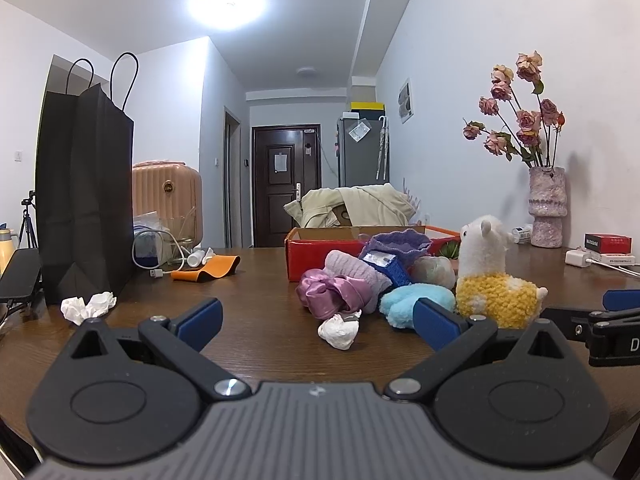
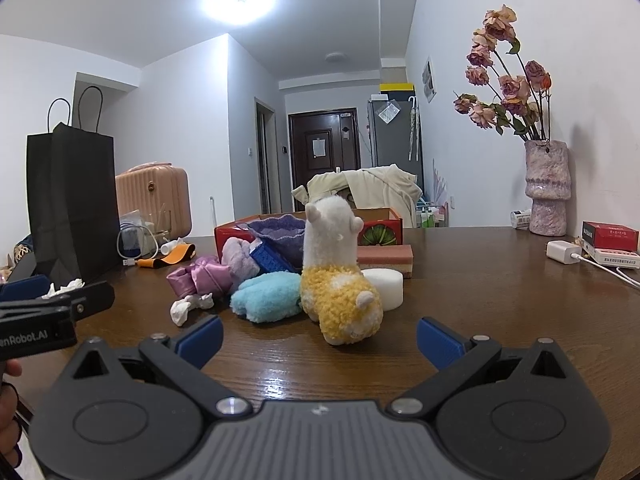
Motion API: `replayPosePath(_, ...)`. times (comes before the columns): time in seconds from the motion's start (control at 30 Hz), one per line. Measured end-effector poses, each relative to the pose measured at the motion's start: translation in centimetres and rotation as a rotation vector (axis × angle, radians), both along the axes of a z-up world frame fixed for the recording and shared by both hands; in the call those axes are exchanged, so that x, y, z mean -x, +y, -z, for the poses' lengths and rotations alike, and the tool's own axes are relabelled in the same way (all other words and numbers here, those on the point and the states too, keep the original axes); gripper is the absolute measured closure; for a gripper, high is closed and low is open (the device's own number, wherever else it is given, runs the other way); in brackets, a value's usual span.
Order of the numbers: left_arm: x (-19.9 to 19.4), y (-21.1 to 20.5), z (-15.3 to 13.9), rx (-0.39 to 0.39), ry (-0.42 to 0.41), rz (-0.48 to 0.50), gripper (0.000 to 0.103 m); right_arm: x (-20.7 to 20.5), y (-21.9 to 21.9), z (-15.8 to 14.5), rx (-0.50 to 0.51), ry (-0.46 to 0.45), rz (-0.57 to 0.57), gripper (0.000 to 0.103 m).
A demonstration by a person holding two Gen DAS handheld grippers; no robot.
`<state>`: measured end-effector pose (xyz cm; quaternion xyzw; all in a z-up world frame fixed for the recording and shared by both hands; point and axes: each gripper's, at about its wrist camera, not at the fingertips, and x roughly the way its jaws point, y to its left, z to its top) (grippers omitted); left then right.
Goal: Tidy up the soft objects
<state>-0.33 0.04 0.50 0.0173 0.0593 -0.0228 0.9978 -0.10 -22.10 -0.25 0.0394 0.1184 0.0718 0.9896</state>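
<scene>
The white-and-yellow plush alpaca stands upright directly ahead of the wide-open, empty right gripper, nearer it than the equally spread left gripper.

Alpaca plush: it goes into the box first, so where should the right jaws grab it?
Grip the alpaca plush across its yellow body, coming straight from the front with the open right gripper; it stands upright, rump toward the jaws, body compressible.
</scene>
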Motion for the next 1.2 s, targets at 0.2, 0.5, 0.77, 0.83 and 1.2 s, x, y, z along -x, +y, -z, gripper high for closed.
replayPosePath(0.2, 0.0, 0.0, 0.0, 0.0, 0.0, 0.0, 0.0, 0.0, -0.1, 0.0, -0.008, 0.009, -0.006, 0.0)
replayPosePath(0.5, -0.1, 0.0, 0.0, -0.003, 0.003, 0.0, 0.0, 0.2, -0.1, 0.2, -0.019, -0.004, -0.025, 0.001)
replayPosePath(0.77, -0.5, -0.2, 0.0, 0.01, 0.011, 0.006, 0.0, 0.1, -0.2, -0.1, 0.001, -0.006, -0.027, 0.001)
replayPosePath(0.83, -1.1, -0.2, -0.5, 0.038, 0.01, 0.035, 0.0, -0.6, -0.4, -0.5, 0.007, 0.004, -0.034, 0.001)
replayPosePath(1.2, -8.0, -2.3, -3.3, 0.119, 0.085, 0.13, 0.0, -8.8, -2.7, -2.3, -0.035, 0.138, -0.018, 0.021)
